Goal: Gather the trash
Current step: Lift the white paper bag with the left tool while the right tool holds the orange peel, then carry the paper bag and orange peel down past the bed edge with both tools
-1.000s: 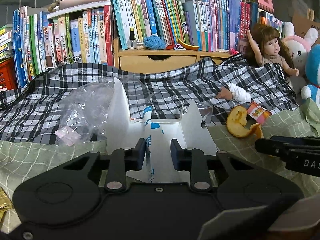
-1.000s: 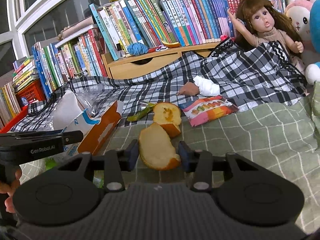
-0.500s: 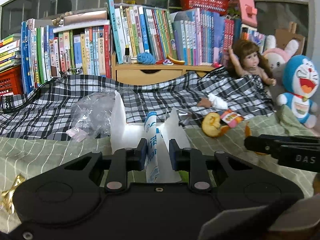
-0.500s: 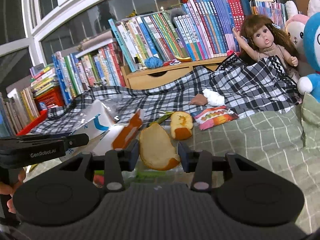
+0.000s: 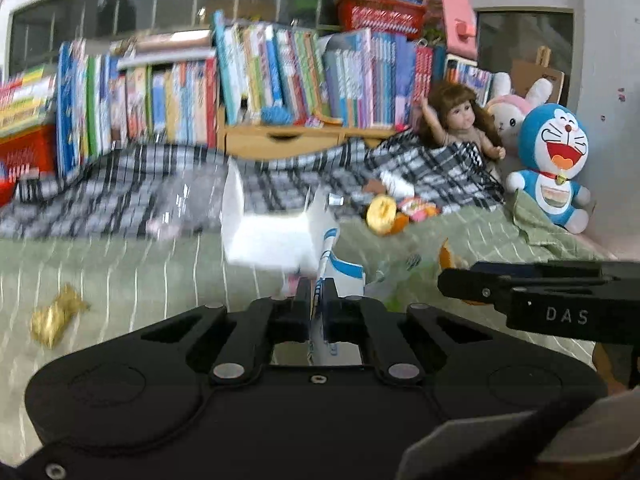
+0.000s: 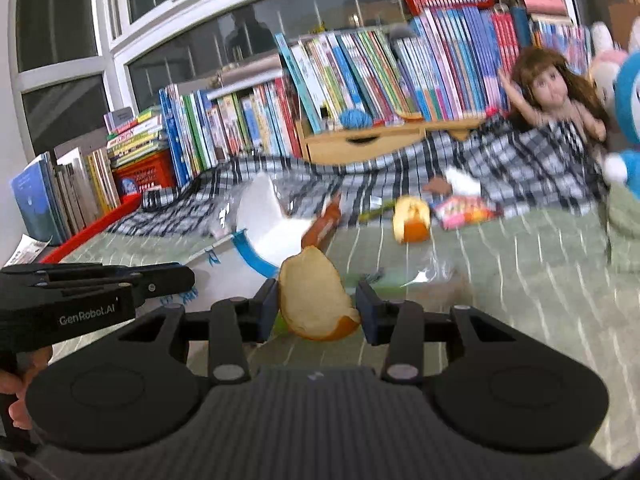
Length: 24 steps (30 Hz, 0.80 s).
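Left gripper [image 5: 316,312] is clamped tight on the edge of the white carton [image 5: 276,236] at 12 o'clock over the green sheet [image 5: 120,272], while the right gripper [image 6: 316,310] pinches an orange peel [image 6: 312,300], with another peel [image 6: 412,220] lying at 1 o'clock.

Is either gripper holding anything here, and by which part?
Left gripper: shut on the white paper bag, pinched at its rim. Right gripper: orange peel clamped across its width between the jaws.
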### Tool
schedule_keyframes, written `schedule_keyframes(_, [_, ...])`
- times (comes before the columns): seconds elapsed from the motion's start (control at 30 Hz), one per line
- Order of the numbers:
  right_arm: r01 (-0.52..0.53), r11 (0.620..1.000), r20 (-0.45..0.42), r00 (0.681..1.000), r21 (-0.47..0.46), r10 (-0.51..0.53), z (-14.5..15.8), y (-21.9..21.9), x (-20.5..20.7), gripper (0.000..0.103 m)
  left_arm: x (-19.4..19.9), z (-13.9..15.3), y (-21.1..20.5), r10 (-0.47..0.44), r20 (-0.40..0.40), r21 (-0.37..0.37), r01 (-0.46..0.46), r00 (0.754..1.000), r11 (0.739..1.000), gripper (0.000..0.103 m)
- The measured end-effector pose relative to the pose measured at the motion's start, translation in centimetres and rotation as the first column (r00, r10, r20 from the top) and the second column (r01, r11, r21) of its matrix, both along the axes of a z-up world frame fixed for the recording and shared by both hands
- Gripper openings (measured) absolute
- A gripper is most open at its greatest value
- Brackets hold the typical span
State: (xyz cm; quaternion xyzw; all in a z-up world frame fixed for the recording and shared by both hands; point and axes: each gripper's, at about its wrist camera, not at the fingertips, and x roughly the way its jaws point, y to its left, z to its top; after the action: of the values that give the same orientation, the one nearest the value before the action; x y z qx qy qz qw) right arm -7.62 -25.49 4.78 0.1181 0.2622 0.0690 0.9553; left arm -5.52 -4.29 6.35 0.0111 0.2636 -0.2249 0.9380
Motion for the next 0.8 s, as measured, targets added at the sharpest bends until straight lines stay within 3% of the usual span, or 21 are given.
schedule_keyframes(0.1, [-0.007,1.0,-0.02,1.0,0.006,0.007,-0.6,0.4,-0.8,0.046,-0.7,-1.1,0.5,-0.002,-0.023,0.007,0.002,1.0,1.0,0.005])
schedule_keyframes(0.2, [-0.007,1.0,-0.023,1.0,-0.011,0.006,-1.1,0.8,-1.4,0.046,-0.5,-2.5,0.5,-0.02,-0.072,0.007,0.02,0.997,1.0,0.012])
schedule_keyframes(0.27, [-0.003,1.0,-0.025,1.0,-0.018,0.003,-1.3,0.9,-1.7,0.046,-0.4,-3.2,0.5,-0.011,-0.103,-0.002,0.011,0.995,1.0,0.028])
schedule_keyframes(0.33, [0.0,1.0,-0.025,1.0,-0.027,0.0,-1.5,1.0,-2.0,0.046,-0.7,-3.7,0.7,0.002,-0.11,-0.012,-0.003,0.994,1.0,0.073])
schedule_keyframes(0.4, [0.0,0.999,-0.023,1.0,-0.036,-0.001,-1.6,1.1,-2.0,0.046,-1.2,-4.0,0.5,0.034,-0.081,0.001,-0.034,0.996,0.999,0.091])
schedule_keyframes(0.5, [0.003,0.999,-0.02,1.0,-0.04,-0.004,-1.7,1.2,-1.8,0.046,-1.5,-4.4,-0.4,0.099,-0.045,0.053,-0.097,0.994,0.994,0.098])
schedule_keyframes(0.6, [0.007,0.999,-0.012,1.0,-0.051,-0.007,-1.8,1.2,-1.9,0.046,-0.7,-5.4,-1.3,0.165,-0.09,0.081,-0.157,0.982,0.984,0.098])
schedule_keyframes(0.67, [0.01,0.998,-0.006,1.0,-0.057,-0.01,-1.8,1.2,-2.0,0.046,0.1,-6.2,-1.5,0.189,-0.146,0.054,-0.183,0.971,0.982,0.093])
schedule_keyframes(0.73, [0.011,0.999,-0.007,1.0,-0.049,-0.012,-1.8,0.9,-2.2,0.046,-0.1,-6.4,-1.8,0.201,-0.096,0.058,-0.196,0.975,0.979,0.064])
schedule_keyframes(0.77, [0.012,0.999,-0.009,1.0,-0.043,-0.013,-1.8,0.8,-2.2,0.046,-0.2,-6.3,-2.1,0.207,-0.085,0.071,-0.201,0.975,0.977,0.062])
schedule_keyframes(0.8, [0.012,0.999,-0.011,1.0,-0.036,-0.012,-1.9,0.6,-2.3,0.046,-0.4,-6.2,-2.2,0.206,-0.081,0.072,-0.201,0.975,0.977,0.053])
